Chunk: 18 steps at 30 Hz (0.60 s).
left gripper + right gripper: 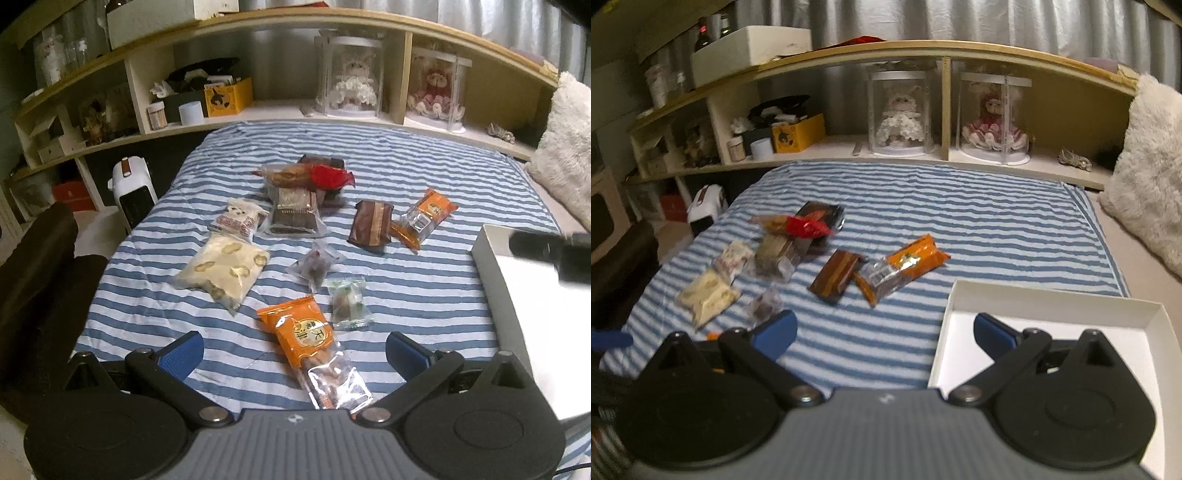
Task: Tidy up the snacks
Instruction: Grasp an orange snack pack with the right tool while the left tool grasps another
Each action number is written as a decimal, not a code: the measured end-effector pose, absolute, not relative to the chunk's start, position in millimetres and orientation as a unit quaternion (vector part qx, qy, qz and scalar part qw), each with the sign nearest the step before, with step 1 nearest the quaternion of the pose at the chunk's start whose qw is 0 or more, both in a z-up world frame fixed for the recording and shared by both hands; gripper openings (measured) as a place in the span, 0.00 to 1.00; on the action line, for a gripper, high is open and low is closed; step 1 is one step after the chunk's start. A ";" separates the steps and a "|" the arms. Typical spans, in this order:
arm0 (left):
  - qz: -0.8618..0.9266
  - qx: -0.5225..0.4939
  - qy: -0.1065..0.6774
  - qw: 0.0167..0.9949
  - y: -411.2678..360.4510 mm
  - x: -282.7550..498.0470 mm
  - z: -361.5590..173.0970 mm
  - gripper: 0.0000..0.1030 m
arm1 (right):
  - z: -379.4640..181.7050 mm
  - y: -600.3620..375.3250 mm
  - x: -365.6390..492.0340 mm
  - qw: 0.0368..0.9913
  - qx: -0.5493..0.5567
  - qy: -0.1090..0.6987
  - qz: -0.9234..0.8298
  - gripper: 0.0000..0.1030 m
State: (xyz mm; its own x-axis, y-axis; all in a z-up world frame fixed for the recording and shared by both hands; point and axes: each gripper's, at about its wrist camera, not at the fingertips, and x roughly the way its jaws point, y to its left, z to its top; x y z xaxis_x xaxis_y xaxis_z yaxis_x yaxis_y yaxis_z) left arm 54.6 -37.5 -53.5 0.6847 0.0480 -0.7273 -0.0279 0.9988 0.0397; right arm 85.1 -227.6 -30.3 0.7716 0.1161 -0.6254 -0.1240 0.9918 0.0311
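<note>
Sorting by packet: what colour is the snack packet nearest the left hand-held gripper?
Orange, with a clear end, seen best in the left wrist view: orange snack packet.

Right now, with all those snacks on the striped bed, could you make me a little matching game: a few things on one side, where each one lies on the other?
Things:
1. orange packet
2. white box
3. brown packet
4. red wrapper

Places:
A. on top of the far pile
B. between the left claw's fingers
C. under the right claw
D. mid-bed, beside another orange packet

Pairs: 1-B, 2-C, 3-D, 4-A
</note>
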 end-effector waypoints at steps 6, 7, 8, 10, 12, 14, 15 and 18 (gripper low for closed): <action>0.025 -0.007 0.421 0.906 -39.6 72.6 -71.2 1.00 | -28.3 -230.4 139.0 0.935 0.034 0.350 0.044 0.99; 0.026 -0.007 0.424 0.905 -39.6 75.3 -74.4 1.00 | -28.9 -231.3 150.4 0.932 0.041 0.359 0.033 0.99; 0.029 -0.005 0.427 0.904 -39.7 78.2 -77.6 1.00 | -30.3 -232.4 163.1 0.927 0.051 0.370 0.017 0.99; 0.033 0.001 0.432 0.901 -39.9 83.0 -84.2 1.00 | -35.9 -234.9 185.6 0.917 0.074 0.391 -0.014 0.99; 0.040 0.006 0.441 0.896 -39.6 88.4 -91.1 1.00 | -42.5 -237.7 207.1 0.908 0.103 0.405 -0.038 0.99; 0.040 0.006 0.451 0.892 -38.3 93.3 -97.0 1.00 | -50.0 -239.2 226.0 0.901 0.131 0.412 -0.051 0.99; 0.040 0.005 0.454 0.890 -37.0 95.7 -99.9 1.00 | -53.1 -240.3 235.5 0.898 0.143 0.413 -0.052 0.99; 0.042 0.008 0.465 0.884 -35.5 102.3 -108.2 1.00 | -59.7 -234.2 255.5 0.896 0.171 0.407 -0.052 0.99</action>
State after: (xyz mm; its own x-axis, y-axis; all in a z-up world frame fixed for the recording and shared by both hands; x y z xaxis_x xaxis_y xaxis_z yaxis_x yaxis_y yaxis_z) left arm 102.3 -35.5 -108.2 0.5647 0.0824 -0.8211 -0.0676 0.9963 0.0535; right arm 255.5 -234.2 -59.7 0.6625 0.0463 -0.7476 0.2326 0.9360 0.2641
